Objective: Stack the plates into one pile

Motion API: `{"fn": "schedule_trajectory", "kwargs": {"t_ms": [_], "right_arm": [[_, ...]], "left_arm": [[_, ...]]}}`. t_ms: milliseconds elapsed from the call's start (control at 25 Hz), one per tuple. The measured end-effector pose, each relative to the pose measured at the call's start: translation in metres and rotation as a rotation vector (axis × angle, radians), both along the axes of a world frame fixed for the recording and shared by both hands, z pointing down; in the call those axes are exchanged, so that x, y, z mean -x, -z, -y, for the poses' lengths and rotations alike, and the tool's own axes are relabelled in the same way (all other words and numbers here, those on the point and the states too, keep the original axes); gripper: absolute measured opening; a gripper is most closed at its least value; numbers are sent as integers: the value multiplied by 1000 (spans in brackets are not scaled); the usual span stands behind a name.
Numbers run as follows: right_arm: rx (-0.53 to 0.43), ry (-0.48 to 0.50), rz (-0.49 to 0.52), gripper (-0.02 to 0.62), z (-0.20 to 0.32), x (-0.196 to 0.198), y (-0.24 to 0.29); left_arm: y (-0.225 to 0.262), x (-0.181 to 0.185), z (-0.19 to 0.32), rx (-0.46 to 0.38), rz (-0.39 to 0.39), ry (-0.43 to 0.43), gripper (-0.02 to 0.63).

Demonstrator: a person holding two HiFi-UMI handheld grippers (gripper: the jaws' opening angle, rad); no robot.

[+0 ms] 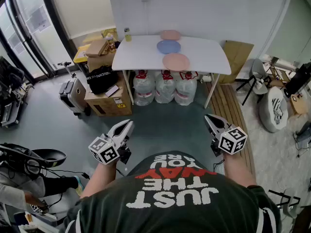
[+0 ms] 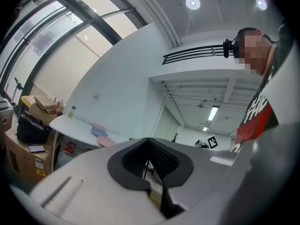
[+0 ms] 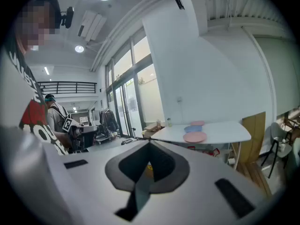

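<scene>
Three plates lie apart in a row on a white table (image 1: 209, 57): a pink plate (image 1: 170, 35) at the back, a blue plate (image 1: 168, 46) in the middle and a pink plate (image 1: 176, 61) nearest the front edge. My left gripper (image 1: 128, 124) and right gripper (image 1: 209, 118) hang close to my body, far short of the table, both shut with nothing in them. In the left gripper view, the plates (image 2: 100, 132) show small at the left, past the shut left gripper (image 2: 149, 139). The right gripper view has them (image 3: 193, 129) at the right, beyond the shut right gripper (image 3: 150, 142).
Three large water jugs (image 1: 165, 87) stand under the table. Cardboard boxes (image 1: 104, 100), a black bag and a suitcase (image 1: 73, 96) crowd its left side. A small bottle (image 1: 127, 34) stands at the table's back left corner. A wooden board (image 1: 236, 57) leans at the right. Another person (image 1: 19, 188) is at the lower left.
</scene>
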State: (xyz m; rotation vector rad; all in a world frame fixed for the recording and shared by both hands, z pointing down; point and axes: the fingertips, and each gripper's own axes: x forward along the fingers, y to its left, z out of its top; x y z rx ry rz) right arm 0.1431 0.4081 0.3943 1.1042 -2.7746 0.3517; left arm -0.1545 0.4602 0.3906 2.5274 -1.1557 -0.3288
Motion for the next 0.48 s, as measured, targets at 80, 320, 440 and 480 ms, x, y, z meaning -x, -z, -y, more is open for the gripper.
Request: {"fn": "schedule_trajectory", "kwargs": {"t_ms": [80,320,440,480], "right_arm": [[0,2,-2,5,1,0,1],[-5,8,-3,5,1,0,1],[-7,11,-4,5,2,0,0],[-6,12,-4,5,3,0,0]], "left_arm": [[0,0,0,0,-3,0,8],[2,0,0,15,-5,12,8],[0,-1,1,0,0,0,8],[1,-2,2,-1,1,0,8]]}}
